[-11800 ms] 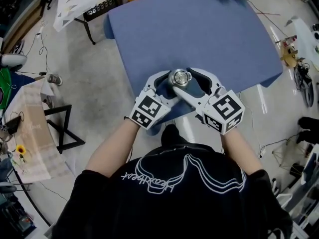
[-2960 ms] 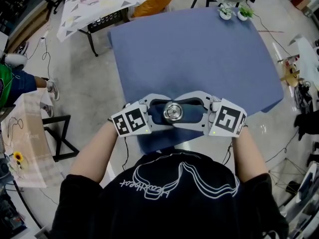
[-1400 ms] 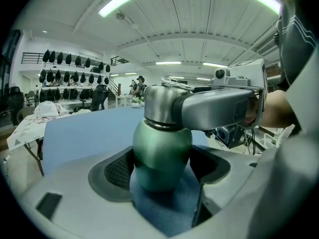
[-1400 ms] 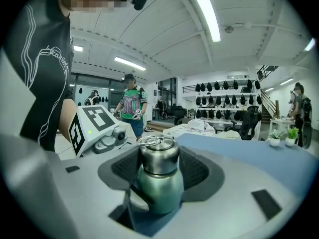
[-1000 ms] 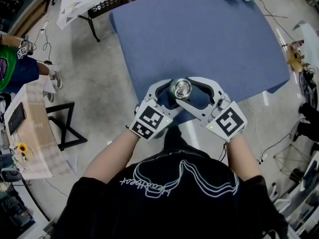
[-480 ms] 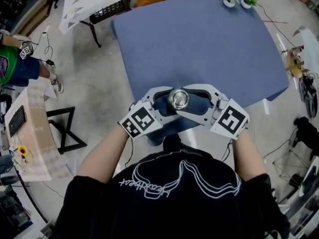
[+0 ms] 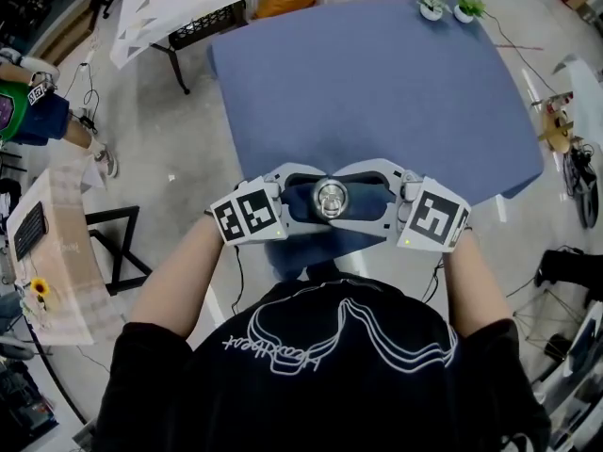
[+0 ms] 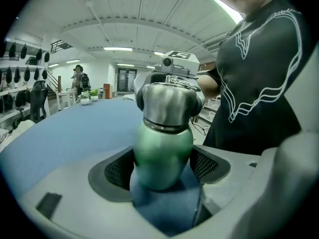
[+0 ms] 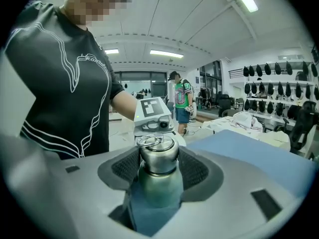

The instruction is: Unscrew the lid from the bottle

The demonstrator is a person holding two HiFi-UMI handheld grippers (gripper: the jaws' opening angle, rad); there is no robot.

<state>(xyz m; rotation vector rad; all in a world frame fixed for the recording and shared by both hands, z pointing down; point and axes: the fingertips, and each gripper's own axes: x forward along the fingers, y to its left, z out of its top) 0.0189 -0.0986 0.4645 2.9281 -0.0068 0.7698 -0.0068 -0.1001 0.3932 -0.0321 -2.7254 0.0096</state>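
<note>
Left gripper (image 7: 303, 201) comes in from the left side at the middle of the near edge of the blue-covered desk (image 7: 377, 83), its marker cube (image 7: 247, 217) facing up in the head view. In the left gripper view, this gripper (image 8: 162, 167) has its jaws closed on the green body of the bottle (image 8: 162, 151), and both dark textured pads (image 8: 118, 171) touch the rounded shoulder below the neck. The bottle (image 7: 330, 217) stands upright between the two tools, just inside the desk's near edge and close in front of the person's black shirt (image 7: 330, 365). Whether its base rests on the cloth is hidden by the jaws. The steel lid (image 7: 331, 198) sits on top of the neck, seen from above as a bright round disc. From the left gripper view the lid (image 8: 169, 106) is a wide silver cap above a dark seam. A small metal ring (image 9: 148, 142) lies on its top in the right gripper view. The right gripper (image 7: 360, 201) reaches in from the right side, higher up than the left one, and its cube points up as well. In its own view, the right gripper (image 9: 159, 164) has its jaws held fairly wide and clamped on the lid (image 9: 158, 157), a pad on each side of the cap and the green body below them. At the far right corner of the desk stand two small potted plants (image 7: 447, 8).
</note>
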